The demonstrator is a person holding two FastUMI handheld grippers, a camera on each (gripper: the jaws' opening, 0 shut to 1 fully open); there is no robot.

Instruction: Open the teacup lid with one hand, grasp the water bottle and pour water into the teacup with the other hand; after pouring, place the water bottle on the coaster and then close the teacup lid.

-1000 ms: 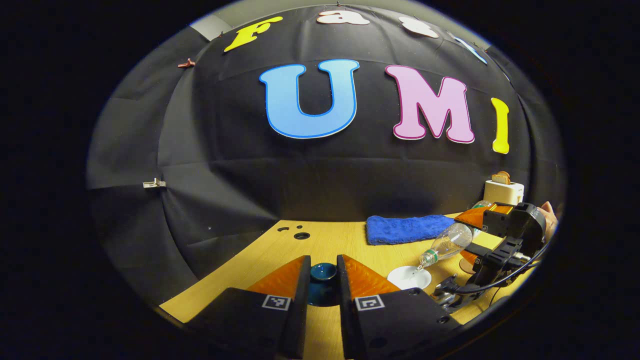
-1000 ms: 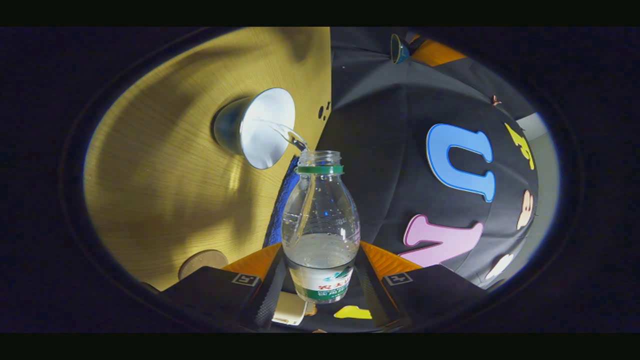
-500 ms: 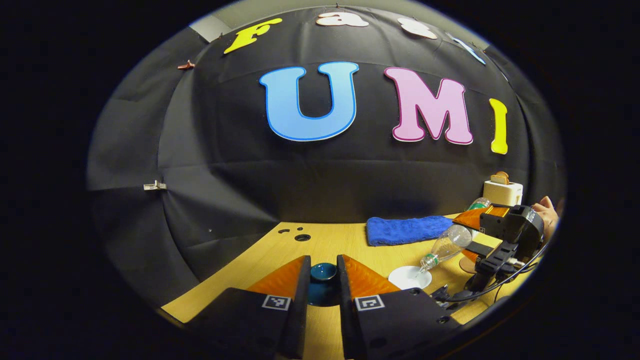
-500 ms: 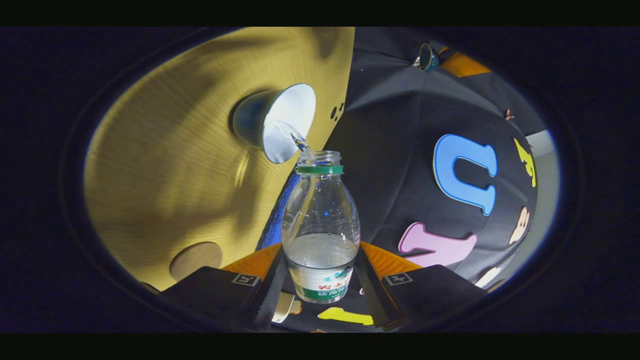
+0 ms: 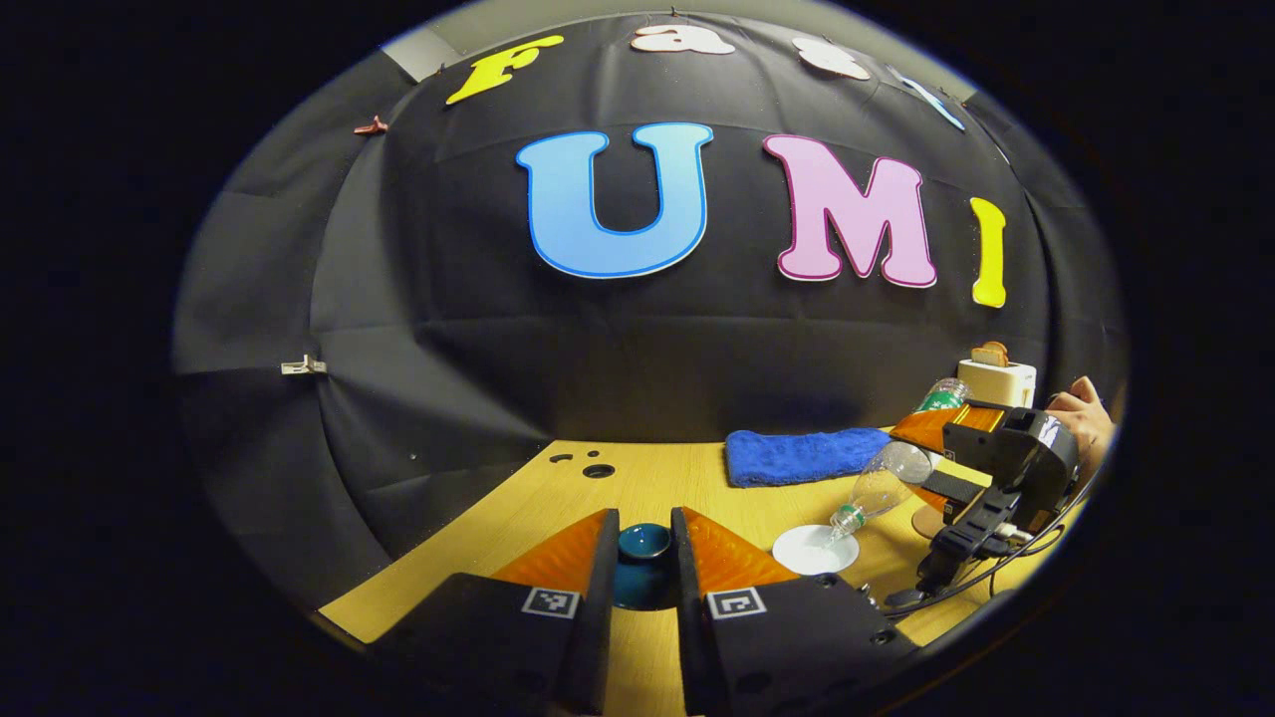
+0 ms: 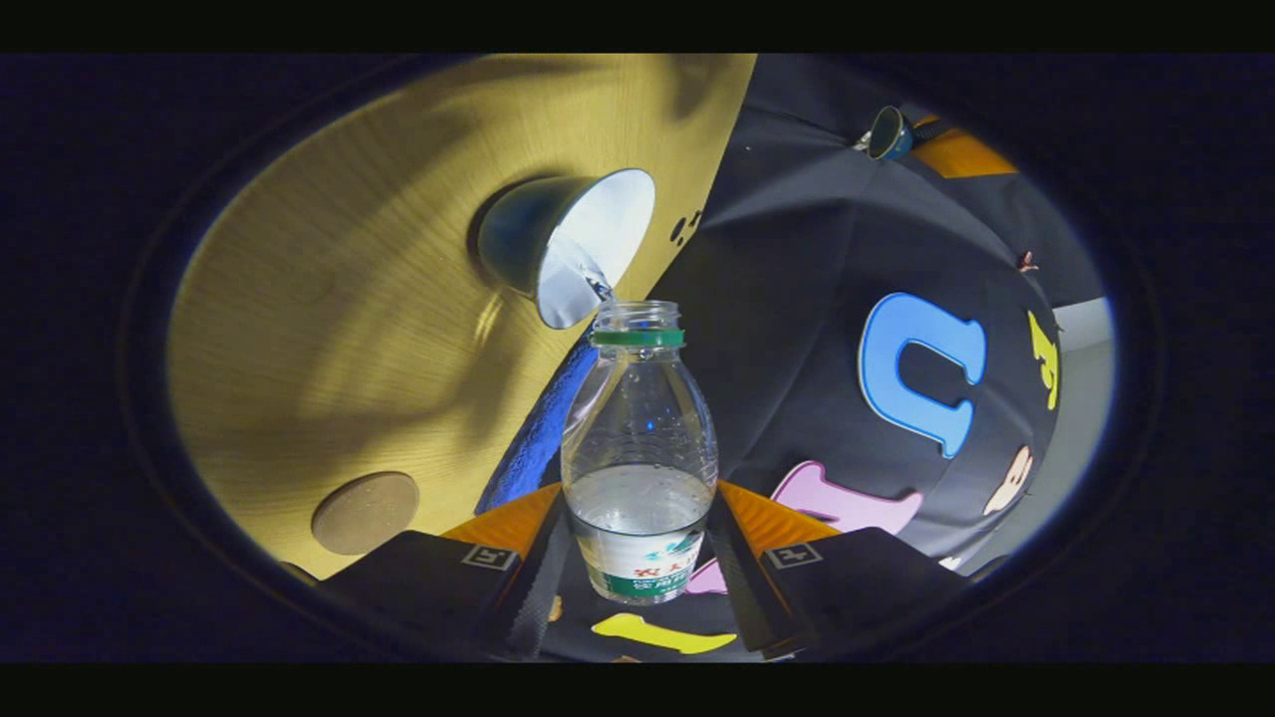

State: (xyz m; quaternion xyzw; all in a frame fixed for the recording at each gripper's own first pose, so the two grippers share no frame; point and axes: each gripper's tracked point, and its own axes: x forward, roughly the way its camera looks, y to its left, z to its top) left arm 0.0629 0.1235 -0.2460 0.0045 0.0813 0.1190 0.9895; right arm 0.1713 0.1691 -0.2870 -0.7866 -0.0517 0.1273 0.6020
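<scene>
My left gripper (image 5: pixel 642 558) is shut on the dark teal teacup lid (image 5: pixel 642 546), held above the wooden table. In the left gripper view the open teacup (image 5: pixel 815 550), white inside, stands at the right, with the clear water bottle (image 5: pixel 877 488) tipped mouth-down over it in the right gripper (image 5: pixel 936 463). In the right gripper view, my right gripper (image 6: pixel 637 543) is shut on the water bottle (image 6: pixel 637 448). Its open mouth sits at the rim of the teacup (image 6: pixel 583 244). A thin stream of water runs into the cup. The round coaster (image 6: pixel 365 512) lies on the table near the gripper.
A folded blue towel (image 5: pixel 802 456) lies at the back of the table (image 5: pixel 687 478). A white toaster (image 5: pixel 996 380) stands at the far right, with another bottle (image 5: pixel 941 394) beside it. A hand (image 5: pixel 1081 418) holds the right gripper. Small holes (image 5: pixel 598 470) mark the table's far left.
The bottle's tilt has eased and the water stream has thinned. In the right gripper view the cup and coaster have shifted right. The left gripper holds the lid still.
</scene>
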